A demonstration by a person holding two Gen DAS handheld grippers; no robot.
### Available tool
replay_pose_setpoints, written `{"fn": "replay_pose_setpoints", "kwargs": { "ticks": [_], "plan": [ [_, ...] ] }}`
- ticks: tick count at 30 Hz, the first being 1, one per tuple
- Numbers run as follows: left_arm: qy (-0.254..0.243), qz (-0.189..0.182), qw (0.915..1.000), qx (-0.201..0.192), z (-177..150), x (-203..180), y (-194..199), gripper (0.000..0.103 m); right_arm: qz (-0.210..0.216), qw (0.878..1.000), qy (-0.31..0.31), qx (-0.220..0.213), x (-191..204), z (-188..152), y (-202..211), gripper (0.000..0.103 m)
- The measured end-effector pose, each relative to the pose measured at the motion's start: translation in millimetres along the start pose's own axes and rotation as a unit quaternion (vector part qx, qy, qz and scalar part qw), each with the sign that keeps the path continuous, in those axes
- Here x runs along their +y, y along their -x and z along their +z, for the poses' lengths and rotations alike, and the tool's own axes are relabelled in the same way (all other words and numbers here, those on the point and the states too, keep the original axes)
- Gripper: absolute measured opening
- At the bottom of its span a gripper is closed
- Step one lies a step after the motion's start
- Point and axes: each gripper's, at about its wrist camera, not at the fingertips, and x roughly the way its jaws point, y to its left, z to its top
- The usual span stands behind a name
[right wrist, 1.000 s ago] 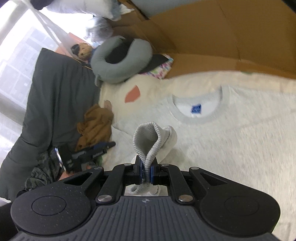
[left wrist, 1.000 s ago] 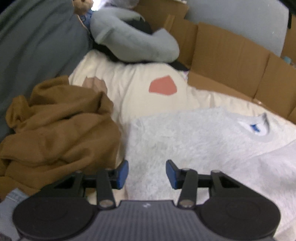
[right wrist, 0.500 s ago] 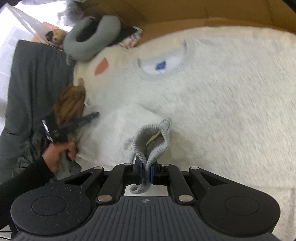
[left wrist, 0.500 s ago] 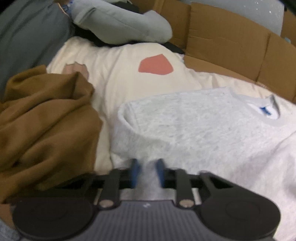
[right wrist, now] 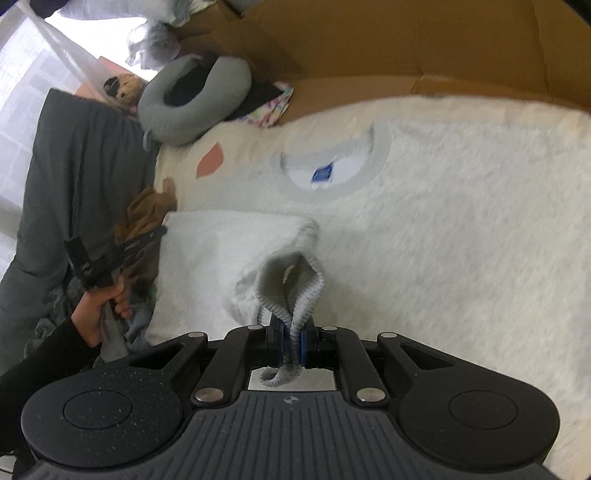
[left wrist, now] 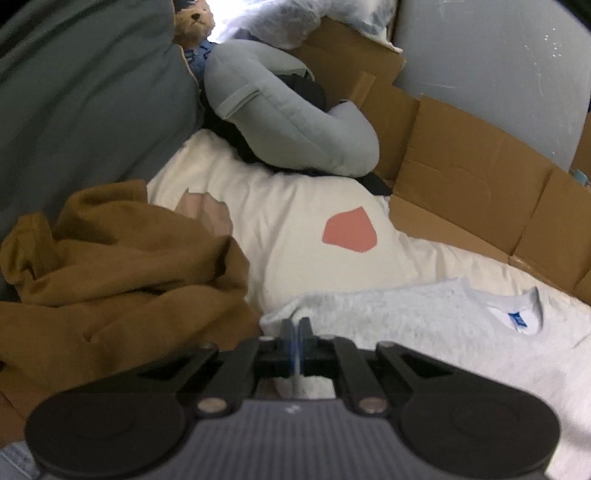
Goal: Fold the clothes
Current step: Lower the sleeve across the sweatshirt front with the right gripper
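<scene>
Hidden behind the left gripper: whatever cloth sits between its pressed-together fingers. Cut off at the right and near edges: the pale grey sweatshirt. Blurred along its far hem. Partly buried under the brown garment: a tan patch. Too small to read: the blue neck label.

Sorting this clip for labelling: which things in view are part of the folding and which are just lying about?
In the job:
- grey sweatshirt, sleeve cuff clamped in the right gripper
- left gripper, shut at the sweatshirt's edge

Lying about:
- brown garment
- neck pillow
- teddy bear
- cardboard
- cream blanket
</scene>
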Motion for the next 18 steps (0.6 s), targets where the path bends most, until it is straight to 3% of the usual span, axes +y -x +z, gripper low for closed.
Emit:
{"fn": "replay_pose_setpoints", "kwargs": {
  "ticks": [3, 6, 9, 11, 18],
  "plan": [
    [-0.002, 0.004, 0.9999, 0.01, -4.5, -2.8, -8.3, 0.003, -0.01, 1.0, -0.004, -0.008, -7.7, 6.9, 0.7, 0.006],
    [0.004, 0.007, 0.9989, 0.046, -11.7, -2.9, -20.1, 0.011, -0.02, 1.0, -0.009, 0.002, -20.7, 5.3, -16.2, 0.006],
    [0.022, 0.007, 0.9987, 0.046, -16.7, -0.4, -9.4, 0.017, -0.031, 0.999, -0.015, 0.021, -33.3, -0.7, -38.2, 0.006],
    [0.032, 0.008, 0.9985, 0.044, -20.9, 1.8, 1.8, 0.031, -0.034, 0.999, -0.012, 0.027, -34.9, -5.3, -45.7, 0.006],
    [0.059, 0.004, 0.9966, 0.057, -47.3, 8.5, 52.6, 0.044, -0.031, 0.999, -0.008, 0.029, -32.0, -8.0, -51.5, 0.007]
  ]
}}
